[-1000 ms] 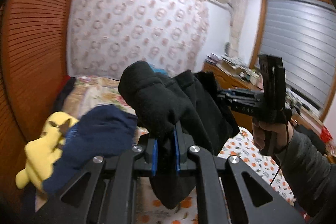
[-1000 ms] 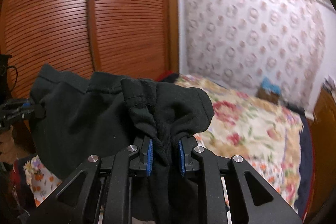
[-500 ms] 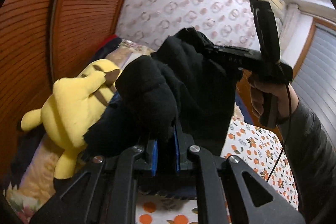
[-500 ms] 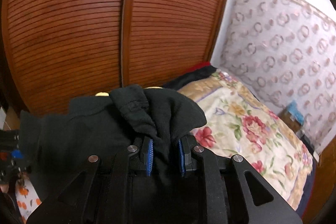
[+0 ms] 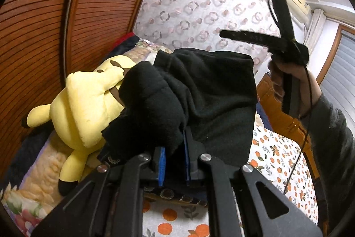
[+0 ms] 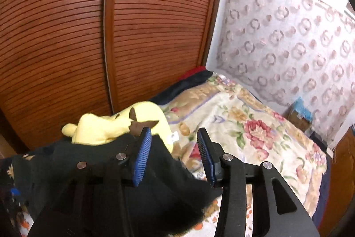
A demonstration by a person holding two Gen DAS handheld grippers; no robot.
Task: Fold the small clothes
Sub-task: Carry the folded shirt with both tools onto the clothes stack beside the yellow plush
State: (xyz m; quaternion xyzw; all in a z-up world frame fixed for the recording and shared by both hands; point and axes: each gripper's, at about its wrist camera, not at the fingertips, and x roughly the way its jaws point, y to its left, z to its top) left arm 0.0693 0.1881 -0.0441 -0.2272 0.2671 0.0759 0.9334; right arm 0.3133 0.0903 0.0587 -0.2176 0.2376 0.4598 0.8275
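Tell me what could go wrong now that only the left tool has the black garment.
1. The black garment hangs bunched from the left tool alone, so it may land crumpled rather than folded.
2. It droops against the yellow plush toy and could drape over it.
3. The right tool is opening just above the cloth; its pads could snag it.

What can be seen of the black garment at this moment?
The black garment is soft, fleece-like fabric, bunched and folded over itself. One part is pinched between the blue pads of the left gripper. The rest drapes toward the bed, in front of the yellow plush toy. The right gripper is opening; its pads do not press the cloth, which lies below and beside them.
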